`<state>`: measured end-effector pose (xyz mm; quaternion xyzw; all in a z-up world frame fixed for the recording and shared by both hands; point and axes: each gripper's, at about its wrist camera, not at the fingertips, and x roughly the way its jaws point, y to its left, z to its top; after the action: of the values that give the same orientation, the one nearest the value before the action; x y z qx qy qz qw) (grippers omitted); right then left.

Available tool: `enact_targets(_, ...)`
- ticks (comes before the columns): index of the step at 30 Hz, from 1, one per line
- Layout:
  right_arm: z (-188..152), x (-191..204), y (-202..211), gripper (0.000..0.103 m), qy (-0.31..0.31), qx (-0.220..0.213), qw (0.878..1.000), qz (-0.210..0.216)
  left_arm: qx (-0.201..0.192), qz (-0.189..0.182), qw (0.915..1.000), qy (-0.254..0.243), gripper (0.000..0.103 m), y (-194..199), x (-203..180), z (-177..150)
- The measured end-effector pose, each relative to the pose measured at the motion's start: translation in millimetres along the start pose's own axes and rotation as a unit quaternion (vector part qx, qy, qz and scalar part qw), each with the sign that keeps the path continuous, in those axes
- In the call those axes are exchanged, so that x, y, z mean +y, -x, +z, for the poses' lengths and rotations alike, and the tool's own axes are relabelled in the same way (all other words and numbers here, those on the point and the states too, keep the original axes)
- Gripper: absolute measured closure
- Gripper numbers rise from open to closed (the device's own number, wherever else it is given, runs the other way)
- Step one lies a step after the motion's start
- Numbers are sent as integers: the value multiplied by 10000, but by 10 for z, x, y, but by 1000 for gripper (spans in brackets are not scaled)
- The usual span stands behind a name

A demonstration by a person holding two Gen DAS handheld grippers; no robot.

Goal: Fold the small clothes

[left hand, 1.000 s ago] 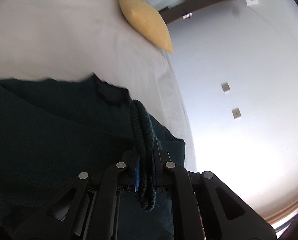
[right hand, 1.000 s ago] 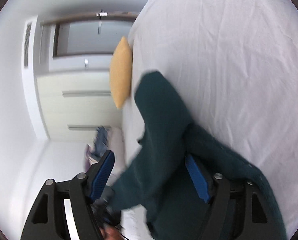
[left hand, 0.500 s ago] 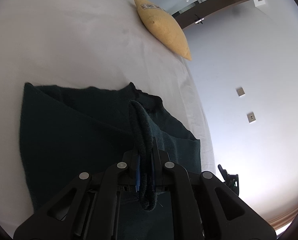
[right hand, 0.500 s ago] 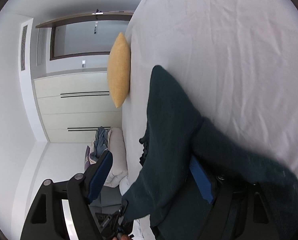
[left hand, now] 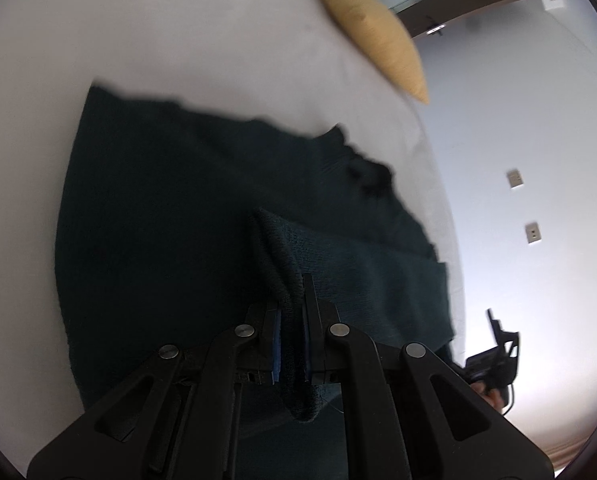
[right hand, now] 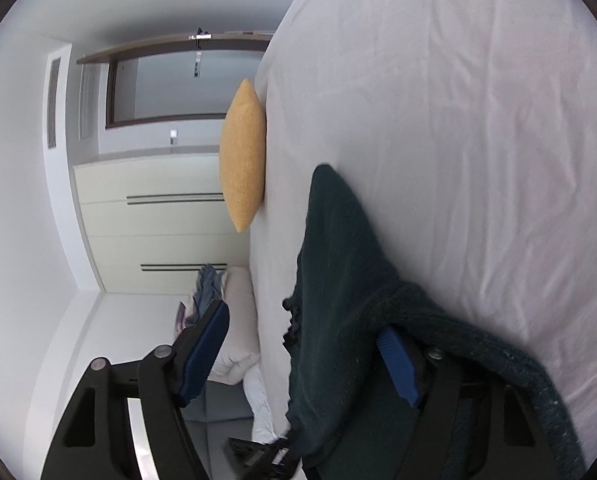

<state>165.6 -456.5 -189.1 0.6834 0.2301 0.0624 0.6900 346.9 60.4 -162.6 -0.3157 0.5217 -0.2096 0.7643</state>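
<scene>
Left gripper (left hand: pixel 290 312) is clamped tight on a bunched edge of the dark green garment (left hand: pixel 170 208); a knitted loop of it hangs out below the pads. The rest of the garment lies spread on the white bed (left hand: pixel 178 32), running from the jaws up toward 11 o'clock in the left view, far edge blurred.

Right gripper (right hand: pixel 310 348): jaws wide apart but closing. Cloth is draped over the right finger (right hand: pixel 398 364) and hangs in the gap; the pads are not pressing on it. The left pad is bare.

Step, as a judgement: mid-fold, with the held edge being laid over the flat part. Next move likely calls for setting that edge down square on the lower layer, then letting go, while the right gripper either pins or gets clear of the drape.

Yellow cushion (right hand: pixel 244 160) sits at 12 o'clock from the garment in the right view, at the bed edge, well apart.

Hard to tell: the garment type, the sleeves, and how many layers are stacked. Its near end is cut off behind the gripper bodies. A dark device at 4 o'clock in the left view is partly out of frame.
</scene>
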Motion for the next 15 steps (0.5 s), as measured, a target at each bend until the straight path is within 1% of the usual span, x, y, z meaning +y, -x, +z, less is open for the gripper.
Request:
enact_targets(3, 5, -26, -2, 31, 63, -8, 10000, 9, -7, -85, 10000, 49, 97, -29, 73, -2)
enact_targets(6, -17, -35, 3, 32, 117, -62, 9999, 32, -25, -8, 9999, -118, 97, -11, 32, 11)
enact_targets(11, -64, 15, -20, 32, 339, 2, 9993, -140, -123, 71, 9995, -266, 97, 120, -35, 26)
enact_targets(15, -54, -24, -15, 37, 285, -2, 9994, -175, -78, 125, 9996, -254, 97, 156, 4, -21)
